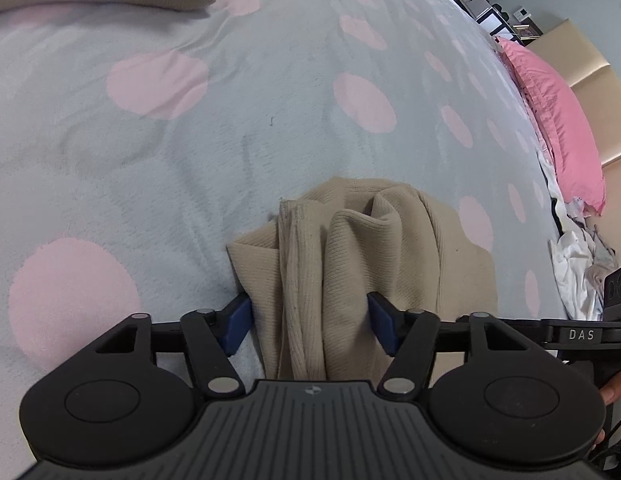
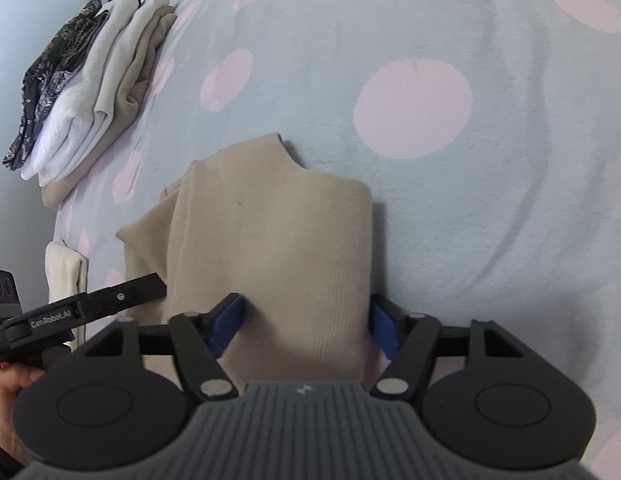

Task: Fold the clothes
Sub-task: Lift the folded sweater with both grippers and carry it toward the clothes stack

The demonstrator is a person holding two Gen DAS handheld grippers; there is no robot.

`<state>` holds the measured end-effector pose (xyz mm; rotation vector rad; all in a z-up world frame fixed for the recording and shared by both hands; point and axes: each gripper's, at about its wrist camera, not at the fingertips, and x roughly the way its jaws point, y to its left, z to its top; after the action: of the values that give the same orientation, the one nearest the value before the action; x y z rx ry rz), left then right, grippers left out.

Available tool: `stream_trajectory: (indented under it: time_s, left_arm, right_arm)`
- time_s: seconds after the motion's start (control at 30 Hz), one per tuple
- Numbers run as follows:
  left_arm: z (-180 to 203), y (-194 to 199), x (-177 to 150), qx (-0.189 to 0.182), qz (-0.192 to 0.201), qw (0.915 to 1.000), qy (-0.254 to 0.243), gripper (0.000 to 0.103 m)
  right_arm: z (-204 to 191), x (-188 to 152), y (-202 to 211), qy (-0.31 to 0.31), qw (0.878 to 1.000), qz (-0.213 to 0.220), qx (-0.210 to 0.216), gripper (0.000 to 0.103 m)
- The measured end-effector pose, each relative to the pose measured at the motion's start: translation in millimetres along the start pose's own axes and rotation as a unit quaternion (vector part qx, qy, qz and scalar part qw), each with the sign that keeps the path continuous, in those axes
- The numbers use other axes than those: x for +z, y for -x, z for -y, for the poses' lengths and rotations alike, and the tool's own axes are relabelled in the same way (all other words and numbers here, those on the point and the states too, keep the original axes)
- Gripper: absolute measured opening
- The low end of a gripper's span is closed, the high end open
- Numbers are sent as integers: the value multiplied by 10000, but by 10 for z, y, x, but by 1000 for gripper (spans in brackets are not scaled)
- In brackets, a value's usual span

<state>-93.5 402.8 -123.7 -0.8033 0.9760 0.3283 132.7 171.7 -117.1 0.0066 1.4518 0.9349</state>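
Polka-dot blanket [image 2: 490, 200] under a beige ribbed garment [image 2: 278, 248], bunched into folds; left gripper [image 1: 310, 320] and right gripper [image 2: 306, 320] both spread apart around it.

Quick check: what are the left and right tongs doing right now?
Left tongs: open, straddling bunched folds of the beige sweater, not clamped.
Right tongs: open, blue pads either side of the sweater's smooth fold, not clamped.
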Motion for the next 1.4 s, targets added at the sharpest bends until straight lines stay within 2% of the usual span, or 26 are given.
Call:
stream_trajectory:
  time_s: [0.03,0.13,0.27,0.33,0.57,0.77,0.97,1.17,1.27,1.4]
  left_arm:
    - [5,4,-3,-11,18,10000,8,49]
    - [20,17,-15,-48,66,10000,39,40]
    - [81,55,-35,31,128,9999,8,27]
    - [118,79,-46,79,161,9998,-8,25]
    - [155,228,-105,259,206,9994,77,20]
    - [3,514,-213,357,422,9981,259,19]
    - [-300,898,-362,366,769,9944,625,19]
    - [-712,1346,-468,377,1360,9826,1206,19]
    - [-968,1600,-498,442,1658,9723,1587,19]
    - [-1316,1937,-537,532,2038,9547,2101,19]
  right_arm:
    - [1,-3,0,-34,10000,7,85,56]
    - [9,-16,26,-114,9998,41,158,48]
    - [-49,-24,72,-83,9998,108,136,36]
    - [-108,-26,102,-12,9998,148,93,29]
    - [-329,-30,153,446,9987,199,-129,27]
    - [-603,-14,192,833,9962,231,90,25]
    - [-1100,6,88,1365,9903,107,234,25]
    - [-1879,131,-96,2063,9780,-187,257,25]
    - [-2385,188,-181,2526,9667,-275,316,25]
    - [-3108,218,-395,3201,9455,-471,359,25]
